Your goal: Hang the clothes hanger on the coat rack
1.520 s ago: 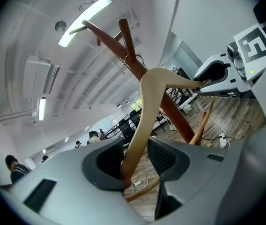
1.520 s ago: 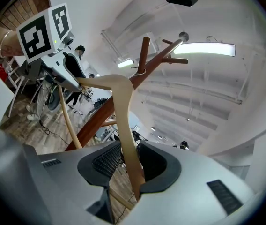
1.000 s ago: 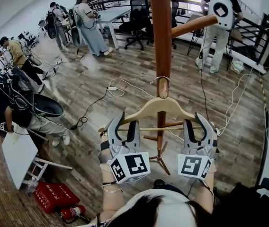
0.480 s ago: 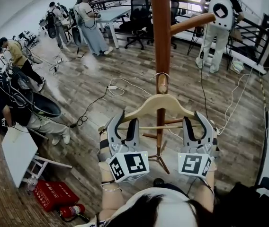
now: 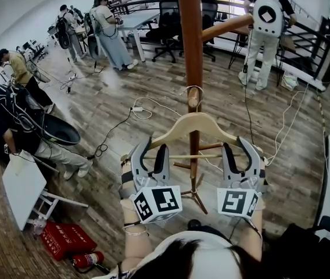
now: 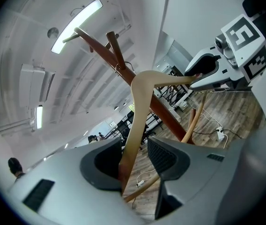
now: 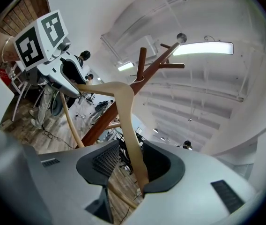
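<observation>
Clothes hanger (image 5: pixel 174 131) of pale wood hangs in front of the brown pole of the coat rack (image 5: pixel 190 34), its wire hook (image 5: pixel 194 88) looped over the tip of a short peg (image 5: pixel 194 100) that sticks out toward the camera. The hanger's two arms slope down to either side of the pole, and a thin crossbar (image 5: pixel 182 156) joins their ends.

The left hand-held gripper (image 5: pixel 151 156) is at the hanger's left end. In the left gripper view that arm runs up between its jaws and lies against one jaw, with a clear gap to the ribbed pad of the other, so the jaws stand apart and do not clamp it.

The right hand-held gripper (image 5: pixel 239 153) is at the hanger's right end. Its jaws have just been opening. In the right gripper view the arm passes between them, close to one jaw and clear of the ribbed pad opposite, so nothing is pinched.

Both point roughly level toward the rack, side by side, with the pole between them. Higher on the pole a longer peg (image 5: pixel 226 28) angles up to the right.

Cables trail over the wooden floor (image 5: pixel 124 92) around the rack's foot, and a red fire extinguisher (image 5: pixel 89 261) lies at lower left
</observation>
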A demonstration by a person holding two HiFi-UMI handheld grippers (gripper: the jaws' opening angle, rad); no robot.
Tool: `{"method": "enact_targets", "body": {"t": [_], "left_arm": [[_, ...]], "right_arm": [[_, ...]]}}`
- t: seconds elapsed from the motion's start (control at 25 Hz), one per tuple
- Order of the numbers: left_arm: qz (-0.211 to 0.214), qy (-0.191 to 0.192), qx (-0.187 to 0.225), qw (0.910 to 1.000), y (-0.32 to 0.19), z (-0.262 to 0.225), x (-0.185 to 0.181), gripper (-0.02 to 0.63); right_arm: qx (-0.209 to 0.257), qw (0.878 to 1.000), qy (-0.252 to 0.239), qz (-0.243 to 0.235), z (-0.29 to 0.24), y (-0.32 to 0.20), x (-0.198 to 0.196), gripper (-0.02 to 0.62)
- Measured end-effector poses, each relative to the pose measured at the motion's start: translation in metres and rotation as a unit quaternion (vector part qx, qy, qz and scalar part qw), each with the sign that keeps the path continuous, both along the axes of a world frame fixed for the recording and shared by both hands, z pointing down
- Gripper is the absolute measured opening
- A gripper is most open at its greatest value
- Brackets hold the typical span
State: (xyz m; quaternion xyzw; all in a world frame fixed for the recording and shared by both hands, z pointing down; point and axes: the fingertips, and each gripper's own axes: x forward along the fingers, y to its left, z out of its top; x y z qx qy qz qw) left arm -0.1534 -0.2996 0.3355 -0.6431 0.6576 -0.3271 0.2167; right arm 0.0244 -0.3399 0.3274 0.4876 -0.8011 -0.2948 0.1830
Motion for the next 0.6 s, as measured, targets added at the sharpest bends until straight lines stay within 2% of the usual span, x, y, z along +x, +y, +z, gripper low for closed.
{"method": "enact_targets", "body": {"t": [0.2, 0.6], "left_arm": [[-0.004, 0.012, -0.004, 0.9999, 0.005, -0.003, 0.002, 0.166], [-0.004, 0.011, -0.001, 0.9999, 0.021, -0.001, 0.004, 0.166]], "right_arm": [[-0.007, 1.000, 0.001, -0.007, 0.003, 0.003, -0.001, 0.160], [-0.006, 1.000, 0.000, -0.014, 0.007, 0.020, -0.001, 0.160]]}}
